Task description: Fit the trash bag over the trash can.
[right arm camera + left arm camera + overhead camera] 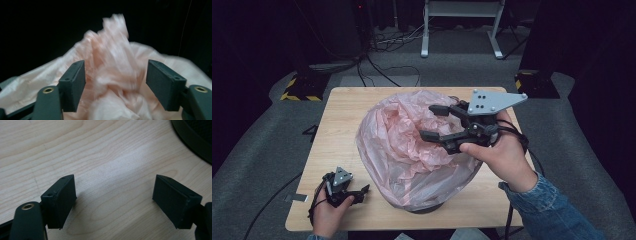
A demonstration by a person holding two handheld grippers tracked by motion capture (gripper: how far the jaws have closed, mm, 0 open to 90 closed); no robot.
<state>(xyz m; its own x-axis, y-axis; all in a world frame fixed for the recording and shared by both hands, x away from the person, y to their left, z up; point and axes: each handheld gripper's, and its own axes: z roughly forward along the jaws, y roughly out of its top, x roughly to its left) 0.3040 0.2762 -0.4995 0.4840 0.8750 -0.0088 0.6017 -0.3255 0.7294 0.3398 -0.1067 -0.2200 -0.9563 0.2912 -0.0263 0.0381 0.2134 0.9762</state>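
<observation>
A light wooden desk (339, 112) carried a pink plastic bag (397, 150), which billowed over a dark round bin (427, 208) whose base showed near the desk's front edge, at about the middle. The bag spread across the desk's centre, its crumpled film bunched into a peak that stood slightly right of centre, toward the far edge.

The right gripper (432, 122), held in a hand in a denim sleeve, hung over the bag's right half and pointed left, toward the desk's left edge. Its jaws stood apart with nothing pinched; in the right gripper view the bunched film (112, 62) rose directly ahead, between the two pads and just beyond them, blurred. The film lay straight along the gripper's line of reach, so the right hand looked plainly the nearer one for any next grab.

The left gripper (359, 192) rested low by the front-left corner, just left of the bag, jaws wide and empty. The left gripper view showed bare wood between its pads (62, 200) and the bin's dark rim (192, 140) at the upper right.
</observation>
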